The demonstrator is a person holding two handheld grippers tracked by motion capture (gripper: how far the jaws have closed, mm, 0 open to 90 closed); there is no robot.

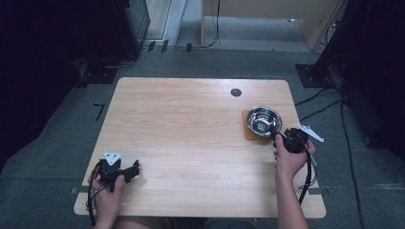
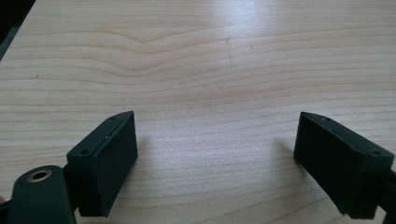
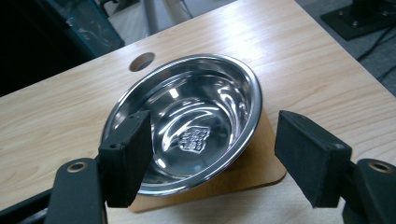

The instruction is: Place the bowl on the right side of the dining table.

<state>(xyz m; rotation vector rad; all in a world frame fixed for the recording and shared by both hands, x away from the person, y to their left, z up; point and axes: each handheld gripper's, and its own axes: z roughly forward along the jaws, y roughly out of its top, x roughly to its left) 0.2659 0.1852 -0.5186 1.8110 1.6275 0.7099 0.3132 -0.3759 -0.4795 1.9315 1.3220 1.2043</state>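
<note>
Steel bowl sits between the right gripper's wide-open jaws; left gripper gapes empty.

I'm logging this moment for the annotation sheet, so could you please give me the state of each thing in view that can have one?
Steel bowl: upright, empty, sitting on the wooden mat.
Wooden mat: flat on the table, under the bowl.
Right gripper: open, one jaw inside the bowl's near rim, the other outside it.
Left gripper: open, holding nothing, low over bare table.
</note>
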